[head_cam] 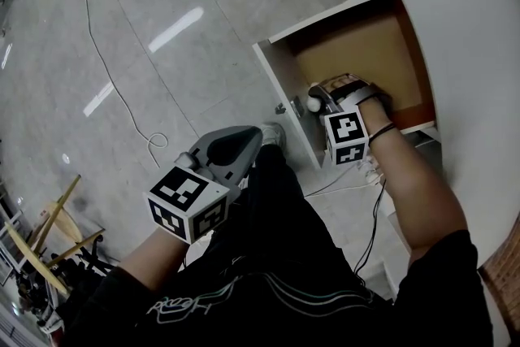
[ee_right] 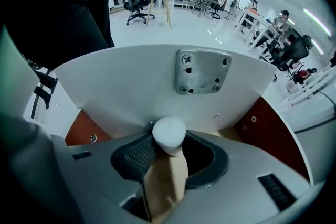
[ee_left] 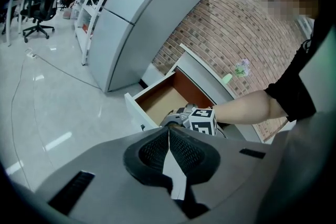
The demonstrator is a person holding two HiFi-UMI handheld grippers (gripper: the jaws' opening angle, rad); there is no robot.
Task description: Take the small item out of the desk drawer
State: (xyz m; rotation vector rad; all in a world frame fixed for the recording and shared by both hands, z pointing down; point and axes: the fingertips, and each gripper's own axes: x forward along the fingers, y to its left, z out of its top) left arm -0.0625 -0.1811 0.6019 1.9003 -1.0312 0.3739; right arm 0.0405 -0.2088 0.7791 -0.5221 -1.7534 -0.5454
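Right fingers [ee_right: 137, 157] pinching small round matte-white ball [ee_right: 169, 134], left fingers [ee_left: 152, 152] clenched empty, drawer [head_cam: 280, 89] open

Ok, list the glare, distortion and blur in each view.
Head view: light glares off the glossy floor. Left gripper view: fisheye bends the brick wall; corners go black. Right gripper view: the drawer front bows; the near ball looks soft.

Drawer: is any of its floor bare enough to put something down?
The brown drawer floor is bare across its width, from mid-drawer to the edge of the desk top above it. It is crowded only by the front panel, where the right hand-held gripper has the white ball between its jaws.
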